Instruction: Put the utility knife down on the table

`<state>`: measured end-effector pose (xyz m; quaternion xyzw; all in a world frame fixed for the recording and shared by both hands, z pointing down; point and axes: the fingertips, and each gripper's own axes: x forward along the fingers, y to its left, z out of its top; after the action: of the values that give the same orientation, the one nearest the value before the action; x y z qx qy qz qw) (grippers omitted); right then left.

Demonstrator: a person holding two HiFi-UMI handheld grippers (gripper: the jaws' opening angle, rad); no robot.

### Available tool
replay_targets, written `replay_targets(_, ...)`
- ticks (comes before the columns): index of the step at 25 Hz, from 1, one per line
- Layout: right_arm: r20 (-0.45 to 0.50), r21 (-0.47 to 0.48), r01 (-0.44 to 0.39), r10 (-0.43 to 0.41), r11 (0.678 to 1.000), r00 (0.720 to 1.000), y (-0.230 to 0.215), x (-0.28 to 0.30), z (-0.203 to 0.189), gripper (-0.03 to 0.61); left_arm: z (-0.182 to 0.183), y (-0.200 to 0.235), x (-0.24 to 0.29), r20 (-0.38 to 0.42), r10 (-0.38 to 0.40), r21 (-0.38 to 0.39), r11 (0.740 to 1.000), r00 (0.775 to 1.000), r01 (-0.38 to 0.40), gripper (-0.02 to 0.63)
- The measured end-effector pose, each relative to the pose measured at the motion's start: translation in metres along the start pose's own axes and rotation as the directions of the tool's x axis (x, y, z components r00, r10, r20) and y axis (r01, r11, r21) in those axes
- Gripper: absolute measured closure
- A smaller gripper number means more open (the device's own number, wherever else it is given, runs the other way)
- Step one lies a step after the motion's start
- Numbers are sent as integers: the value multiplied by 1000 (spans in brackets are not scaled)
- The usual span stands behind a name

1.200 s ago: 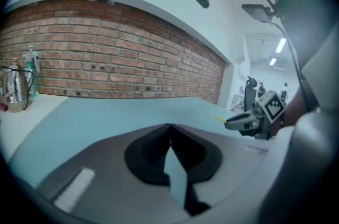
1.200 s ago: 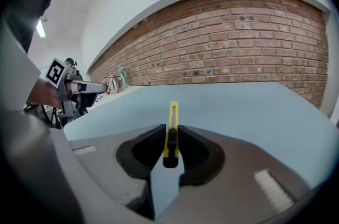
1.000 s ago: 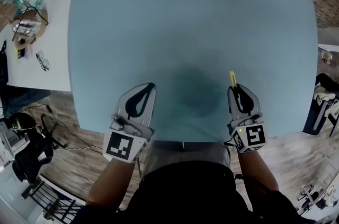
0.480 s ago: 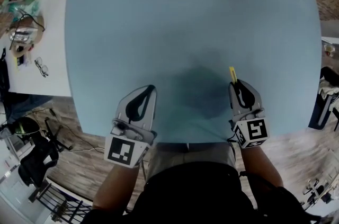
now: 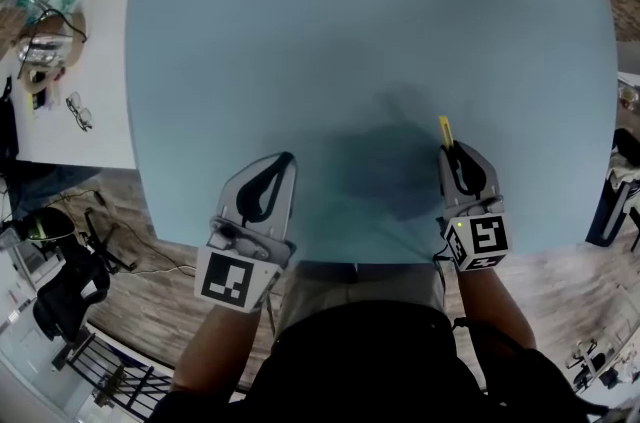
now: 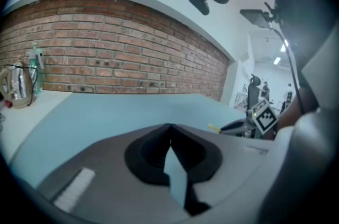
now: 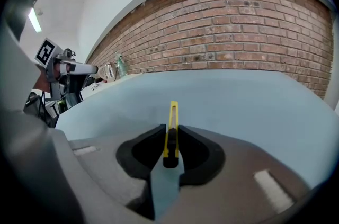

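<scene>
1. My left gripper (image 5: pixel 285 158) is hovering at the near edge of the blue table (image 5: pixel 350 31), its jaws clenched together on nothing.
2. My right gripper (image 7: pixel 169 130) is grasping the yellow utility knife (image 7: pixel 172 117) over the table's near right.
3. The knife's tip is pointing toward the far brick wall (image 7: pixel 238 32).

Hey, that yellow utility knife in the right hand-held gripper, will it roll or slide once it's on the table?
Probably stiff: the utility knife juts straight past the right hand-held gripper without sagging. Its slim, flat body looks light and unlikely to roll. On the smooth blue table it may slide slightly.
</scene>
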<state>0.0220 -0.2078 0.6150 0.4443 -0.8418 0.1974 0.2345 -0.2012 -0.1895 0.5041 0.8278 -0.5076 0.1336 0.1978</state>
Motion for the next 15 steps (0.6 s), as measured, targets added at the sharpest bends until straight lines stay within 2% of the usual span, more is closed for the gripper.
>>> replay_targets(15,-78,-40,-3,0,999,997,-3,11,-17,501,-8,-2,-5,-7,19,-7,1000,1000,-19,629)
